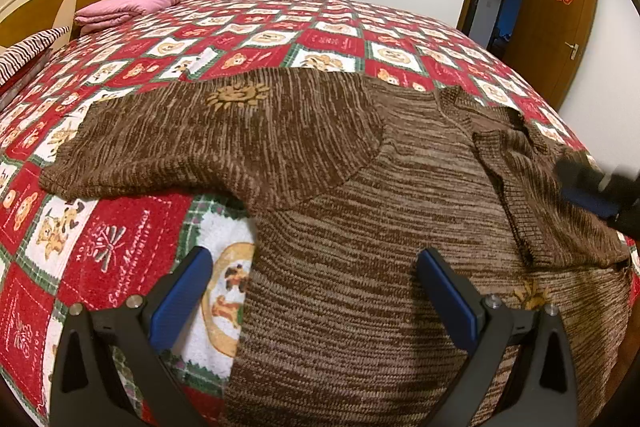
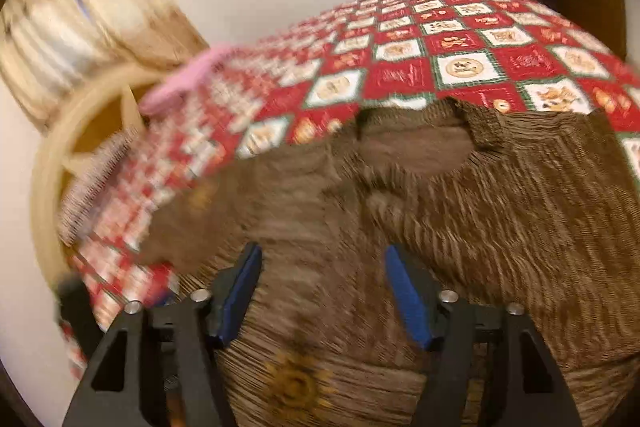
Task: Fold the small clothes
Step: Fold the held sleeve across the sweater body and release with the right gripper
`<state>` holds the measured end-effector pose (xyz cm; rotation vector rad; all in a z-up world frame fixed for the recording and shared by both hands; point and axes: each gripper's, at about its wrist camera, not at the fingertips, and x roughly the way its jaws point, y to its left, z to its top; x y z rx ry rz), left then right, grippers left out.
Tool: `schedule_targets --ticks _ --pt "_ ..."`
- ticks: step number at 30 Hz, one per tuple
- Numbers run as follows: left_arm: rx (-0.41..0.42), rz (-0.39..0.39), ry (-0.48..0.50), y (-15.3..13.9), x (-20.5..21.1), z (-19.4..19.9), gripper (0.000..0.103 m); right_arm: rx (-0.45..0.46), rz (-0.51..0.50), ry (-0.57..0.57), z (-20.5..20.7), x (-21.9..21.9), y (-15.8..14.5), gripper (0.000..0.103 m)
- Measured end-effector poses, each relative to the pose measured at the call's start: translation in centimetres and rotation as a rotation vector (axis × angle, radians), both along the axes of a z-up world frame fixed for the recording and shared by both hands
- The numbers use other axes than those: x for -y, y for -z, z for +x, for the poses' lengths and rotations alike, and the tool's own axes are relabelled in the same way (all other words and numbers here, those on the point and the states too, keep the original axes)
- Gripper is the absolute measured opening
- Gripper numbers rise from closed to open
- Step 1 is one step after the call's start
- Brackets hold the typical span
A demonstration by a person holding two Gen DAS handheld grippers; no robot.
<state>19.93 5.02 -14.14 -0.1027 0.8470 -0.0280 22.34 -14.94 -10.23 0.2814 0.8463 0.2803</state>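
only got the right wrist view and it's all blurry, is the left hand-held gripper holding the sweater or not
Observer: No. The left hand-held gripper is open above the brown sweater's lower body, gripping nothing.
Operator: is the left sleeve folded in yet
Observer: One sleeve lies spread out over the quilt, with a yellow sun motif on it.
Operator: and my right one, from that side
Observer: The right hand-held gripper shows as a dark blur at the sweater's far right edge. Your own view shows it open.
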Motion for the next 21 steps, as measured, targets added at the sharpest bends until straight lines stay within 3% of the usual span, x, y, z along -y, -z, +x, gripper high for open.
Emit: schedule_targets --ticks 2,5,8,12,15,17,19,21 --pt "0.001 -0.001 0.000 0.0 0.0 -0.1 0.103 -0.027 -0.035 -0.016 -0.1 -0.3 1.0 0.040" --pt "0.000 0.000 0.000 0.0 -0.1 -0.1 0.103 -0.111 0.044 -0.064 0.0 -0.2 2.9 0.040" --pt "0.001 -0.001 0.000 0.1 -0.1 -0.1 0.103 -0.091 0.046 -0.073 -0.9 0.6 2.2 0.040" --pt "0.001 0.002 0.000 0.0 0.0 0.0 0.103 0.024 0.000 0.108 -2.8 6.4 -0.7 0.040" --pt "0.000 0.005 0.000 0.0 0.0 0.0 0.103 -0.018 -0.115 0.235 -3.4 10.8 -0.2 0.040" --pt "0.000 0.005 0.000 0.1 0.0 0.0 0.103 -0.107 -0.159 0.304 -4.1 13.6 2.1 0.036" --pt "-0.001 0.009 -0.001 0.0 0.1 0.1 0.103 -0.066 -0.108 0.305 -6.0 15.3 2.7 0.033" --pt "-0.002 0.014 -0.001 0.1 0.1 0.1 0.103 -0.071 -0.141 0.330 -6.8 15.2 2.2 0.033"
